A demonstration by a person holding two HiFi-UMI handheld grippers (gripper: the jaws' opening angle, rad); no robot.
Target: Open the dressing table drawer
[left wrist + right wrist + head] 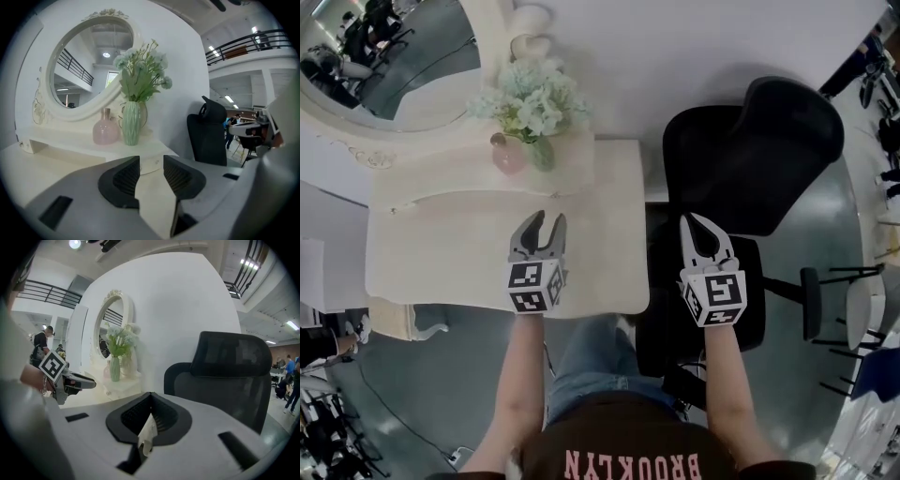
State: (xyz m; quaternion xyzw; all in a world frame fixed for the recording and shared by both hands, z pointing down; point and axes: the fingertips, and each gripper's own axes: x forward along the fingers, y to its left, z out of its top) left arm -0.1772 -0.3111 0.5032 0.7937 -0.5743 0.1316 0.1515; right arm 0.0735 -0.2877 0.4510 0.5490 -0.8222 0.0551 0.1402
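The cream dressing table [450, 244] stands in front of me; its drawer front is hidden under the tabletop's near edge in the head view. My left gripper [546, 221] hovers over the right half of the tabletop, jaws open with nothing between them [151, 161]. The right gripper [692, 219] is beyond the table's right edge, above the black office chair [750, 150]. Its jaws are shut tip to tip [151, 395] and hold nothing. The left gripper [70, 378] also shows at the left of the right gripper view.
On the raised back shelf stand a green vase of pale flowers [542, 152] [131, 123] and a pink bottle [508, 155] [105, 132], below an oval mirror [384, 47] [89, 65]. The black chair [208, 136] [225, 376] stands close against the table's right side. A white chair [862, 309] is at far right.
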